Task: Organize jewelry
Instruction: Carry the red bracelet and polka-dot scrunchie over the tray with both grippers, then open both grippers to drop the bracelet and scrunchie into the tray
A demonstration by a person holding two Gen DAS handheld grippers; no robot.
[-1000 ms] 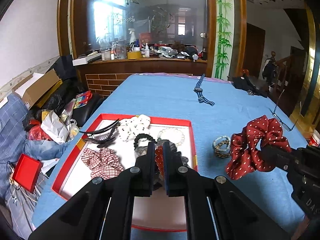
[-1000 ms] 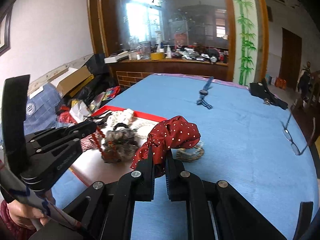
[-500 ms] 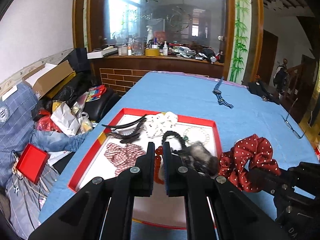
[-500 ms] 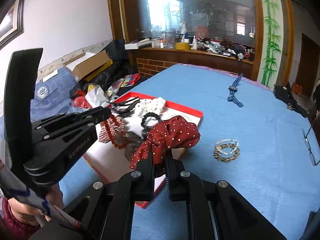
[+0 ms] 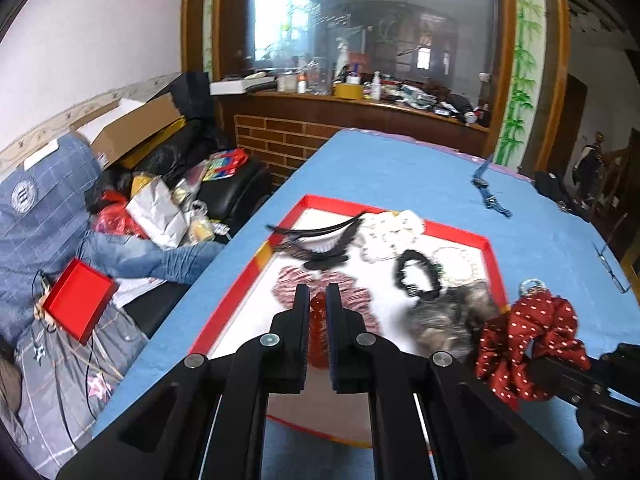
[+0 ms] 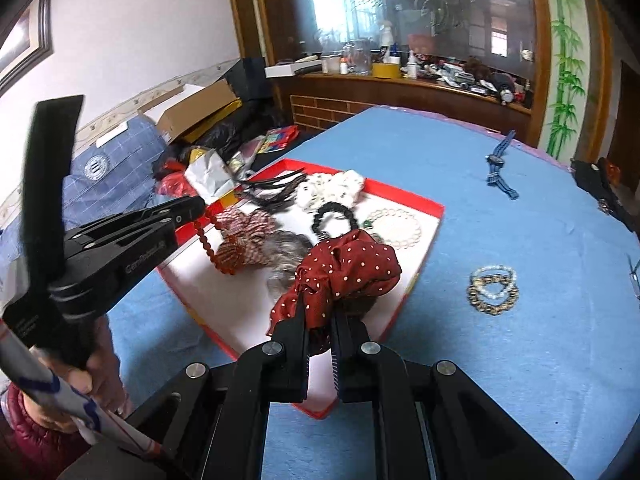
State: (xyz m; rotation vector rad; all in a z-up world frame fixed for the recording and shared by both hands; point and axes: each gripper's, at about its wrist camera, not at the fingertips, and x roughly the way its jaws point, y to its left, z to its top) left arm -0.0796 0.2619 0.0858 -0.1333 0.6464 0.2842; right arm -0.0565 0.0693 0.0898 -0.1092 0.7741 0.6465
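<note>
Red tray (image 6: 434, 210) on blue counter (image 6: 500, 360)
Left gripper (image 5: 317, 312) jaws clamp amber beads (image 6: 208, 240); right gripper (image 6: 320, 322) jaws pinch dotted scrunchie (image 6: 348, 268); writing blurred.

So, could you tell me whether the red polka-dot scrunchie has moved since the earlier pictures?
Yes. The polka-dot scrunchie, held in the right claw, has moved left from beside the beaded bracelets to over the red tray.

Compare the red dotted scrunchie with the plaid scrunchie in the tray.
The red dotted scrunchie is dark red with small white dots; the plaid scrunchie is a red and white check. The red dotted scrunchie is clamped in the right gripper and held up over the tray's near right side; the plaid scrunchie lies loose on the tray floor, where the red bead string from the left gripper hangs beside it. Both are gathered fabric loops.
</note>
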